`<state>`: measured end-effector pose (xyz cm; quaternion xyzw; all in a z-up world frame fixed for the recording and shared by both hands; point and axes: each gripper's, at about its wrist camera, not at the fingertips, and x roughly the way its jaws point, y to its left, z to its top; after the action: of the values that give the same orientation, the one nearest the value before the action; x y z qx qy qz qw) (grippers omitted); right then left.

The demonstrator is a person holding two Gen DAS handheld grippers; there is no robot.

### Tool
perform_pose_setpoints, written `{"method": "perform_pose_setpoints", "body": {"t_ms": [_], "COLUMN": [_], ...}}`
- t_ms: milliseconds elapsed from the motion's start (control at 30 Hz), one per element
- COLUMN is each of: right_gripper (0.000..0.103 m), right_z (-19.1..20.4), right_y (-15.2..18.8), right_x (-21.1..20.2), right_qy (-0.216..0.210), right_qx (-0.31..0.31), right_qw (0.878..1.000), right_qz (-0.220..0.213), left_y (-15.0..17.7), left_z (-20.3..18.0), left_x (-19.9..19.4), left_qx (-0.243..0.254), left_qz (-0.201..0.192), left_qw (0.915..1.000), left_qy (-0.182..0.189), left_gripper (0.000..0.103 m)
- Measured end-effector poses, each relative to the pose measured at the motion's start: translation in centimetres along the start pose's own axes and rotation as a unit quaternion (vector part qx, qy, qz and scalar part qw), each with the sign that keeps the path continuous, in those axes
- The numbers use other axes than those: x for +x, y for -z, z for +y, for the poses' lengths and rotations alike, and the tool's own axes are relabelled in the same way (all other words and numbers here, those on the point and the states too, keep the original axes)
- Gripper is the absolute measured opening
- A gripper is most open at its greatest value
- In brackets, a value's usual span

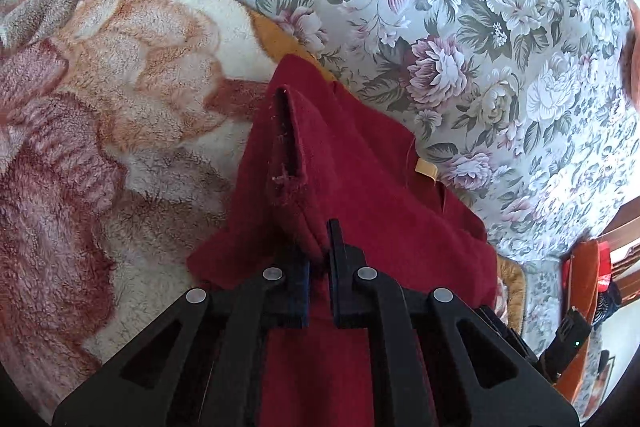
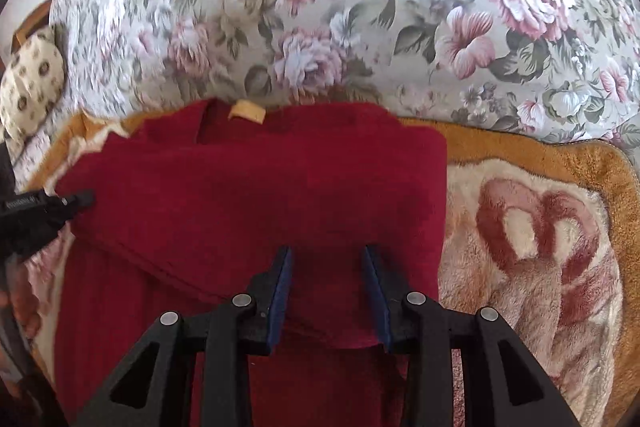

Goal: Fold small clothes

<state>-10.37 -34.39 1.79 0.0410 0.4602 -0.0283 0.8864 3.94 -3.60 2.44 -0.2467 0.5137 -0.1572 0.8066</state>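
Note:
A dark red knit garment [image 2: 280,179] with a tan neck label [image 2: 246,115] lies partly folded on a fleece blanket. My left gripper [image 1: 318,247] is shut on a raised fold of the red garment [image 1: 296,163] and holds it off the blanket. It also shows at the left edge of the right wrist view [image 2: 76,201], at the garment's left edge. My right gripper [image 2: 326,255] is open, its jaws apart just above the garment's near folded edge, with no cloth between them.
The fleece blanket [image 1: 120,107], cream with red and orange shapes and a tan border, lies on a floral bedsheet [image 1: 440,7]. A patterned pillow [image 2: 32,83] sits at the far left. Orange and wooden furniture [image 1: 588,267] stands beside the bed.

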Motion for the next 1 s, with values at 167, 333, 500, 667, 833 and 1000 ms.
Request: {"method": "perform_pose_setpoints", "body": {"t_ms": [167, 333, 500, 667, 833, 1000], "right_gripper": [0.035, 0.035, 0.036, 0.035, 0.036, 0.037], "right_z": [-1.1, -0.9, -1.3, -2.0, -2.2, -3.5], "right_y": [-1.1, -3.3, -4.1, -4.0, -0.2, 1.7], "right_x": [-1.9, -0.3, 3.9, 0.9, -2.4, -2.7], "right_qy": [-0.024, 0.011, 0.053, 0.032, 0.049, 0.039], "right_qx": [0.04, 0.034, 0.03, 0.043, 0.028, 0.056], "right_qw": [0.999, 0.999, 0.998, 0.998, 0.998, 0.998], "right_qz": [-0.028, -0.02, 0.008, 0.008, 0.01, 0.007], "left_y": [-0.1, -0.2, -0.1, 0.3, 0.9, 1.6], "left_z": [-0.7, -0.6, -0.1, -0.3, 0.0, 0.3], "left_x": [-3.1, -3.5, 0.0, 0.8, 0.2, -0.4], "left_qx": [0.021, 0.038, 0.049, 0.069, 0.072, 0.065], "left_qz": [-0.055, -0.08, -0.017, -0.008, -0.02, -0.041], "left_qw": [0.9979, 0.9951, 0.9948, 0.9915, 0.9906, 0.9921], "left_qy": [-0.027, -0.044, -0.088, -0.11, -0.115, -0.098], "left_gripper": [0.029, 0.048, 0.048, 0.048, 0.05, 0.05]}}
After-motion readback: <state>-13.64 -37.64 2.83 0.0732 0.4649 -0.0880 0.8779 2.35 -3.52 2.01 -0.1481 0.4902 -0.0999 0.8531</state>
